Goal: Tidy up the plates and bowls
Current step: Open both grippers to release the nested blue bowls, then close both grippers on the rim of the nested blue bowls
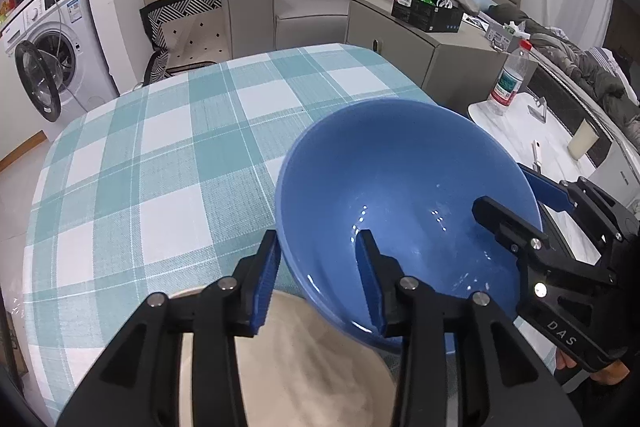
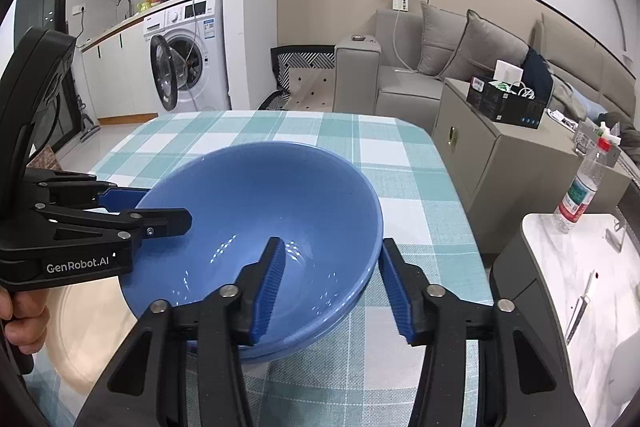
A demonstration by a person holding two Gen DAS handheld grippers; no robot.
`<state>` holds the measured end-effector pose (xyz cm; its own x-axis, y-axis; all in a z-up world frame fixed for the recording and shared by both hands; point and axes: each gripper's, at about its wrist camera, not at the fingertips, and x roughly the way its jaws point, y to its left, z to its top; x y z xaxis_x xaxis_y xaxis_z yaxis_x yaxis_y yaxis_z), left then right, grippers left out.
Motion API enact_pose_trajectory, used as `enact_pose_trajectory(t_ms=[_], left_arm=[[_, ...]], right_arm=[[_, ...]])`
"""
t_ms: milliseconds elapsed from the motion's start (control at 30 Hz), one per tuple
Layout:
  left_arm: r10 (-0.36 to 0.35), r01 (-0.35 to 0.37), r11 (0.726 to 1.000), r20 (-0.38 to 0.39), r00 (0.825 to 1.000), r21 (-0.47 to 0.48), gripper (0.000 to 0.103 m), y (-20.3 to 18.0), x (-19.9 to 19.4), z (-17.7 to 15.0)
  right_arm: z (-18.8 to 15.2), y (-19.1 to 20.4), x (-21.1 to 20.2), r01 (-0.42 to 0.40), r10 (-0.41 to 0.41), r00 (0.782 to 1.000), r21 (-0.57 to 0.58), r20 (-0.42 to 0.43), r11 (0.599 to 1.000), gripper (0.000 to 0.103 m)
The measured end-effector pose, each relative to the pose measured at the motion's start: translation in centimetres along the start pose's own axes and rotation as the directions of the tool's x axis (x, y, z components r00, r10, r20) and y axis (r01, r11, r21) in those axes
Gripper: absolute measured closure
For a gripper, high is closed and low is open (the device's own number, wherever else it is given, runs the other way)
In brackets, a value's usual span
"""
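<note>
A blue bowl [image 1: 400, 167] [image 2: 260, 195] sits tilted inside a second blue bowl [image 2: 320, 339] on the checked tablecloth [image 1: 160, 147] [image 2: 400, 155]. My left gripper [image 1: 318, 239] [image 2: 160, 207] straddles the bowl's left rim, one finger inside and one outside, jaws apart and not pressing. My right gripper [image 2: 332, 243] [image 1: 516, 195] straddles the right rim the same way, open, its inner finger clear of the wall. A beige plate [image 1: 312, 367] [image 2: 88, 327] lies beside and partly under the bowls at the near left, largely hidden by the left gripper.
A water bottle [image 1: 510, 79] [image 2: 580, 191] stands on a white marble side table [image 1: 520, 131] [image 2: 580, 267] just right of the dining table. Behind that table are a grey cabinet [image 2: 480, 155] and a sofa [image 2: 420, 83]. A washing machine [image 1: 44, 39] stands far left.
</note>
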<state>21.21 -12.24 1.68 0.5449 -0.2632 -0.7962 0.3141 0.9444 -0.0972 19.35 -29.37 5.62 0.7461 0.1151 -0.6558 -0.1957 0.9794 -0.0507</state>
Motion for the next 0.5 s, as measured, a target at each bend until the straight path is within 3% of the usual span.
enact_pose_trajectory(t_ms=[67, 133, 200, 400, 467, 500], left_arm=[[0.000, 0.000, 1.000, 0.001, 1.000, 0.007, 0.060, -0.1, 0.0, -0.1], [-0.007, 0.007, 1.000, -0.001, 1.000, 0.003, 0.052, -0.1, 0.0, -0.1], [-0.016, 0.016, 1.000, -0.001, 1.000, -0.011, 0.051, 0.1, 0.0, -0.1], [-0.011, 0.011, 0.999, -0.007, 1.000, -0.040, 0.049, 0.5, 0.2, -0.1], [-0.010, 0.009, 0.999, -0.008, 1.000, -0.041, 0.041, 0.6, 0.2, -0.1], [-0.006, 0.006, 0.999, -0.006, 1.000, -0.044, 0.027, 0.6, 0.1, -0.1]], right_arm=[[0.0, -0.1, 0.1, -0.005, 0.005, 1.000, 0.001, -0.004, 1.000, 0.051], [0.0, -0.3, 0.0, -0.024, 0.024, 1.000, 0.016, 0.000, 1.000, 0.041], [0.0, -0.7, -0.3, -0.053, 0.053, 0.999, 0.038, 0.012, 0.998, 0.026], [0.4, -2.1, -1.0, -0.113, 0.111, 0.993, 0.098, 0.025, 0.989, 0.013], [0.4, -3.0, -1.1, -0.134, 0.132, 0.991, 0.129, 0.026, 0.982, 0.005], [0.4, -3.2, -1.1, -0.143, 0.142, 0.990, 0.139, 0.022, 0.980, 0.003]])
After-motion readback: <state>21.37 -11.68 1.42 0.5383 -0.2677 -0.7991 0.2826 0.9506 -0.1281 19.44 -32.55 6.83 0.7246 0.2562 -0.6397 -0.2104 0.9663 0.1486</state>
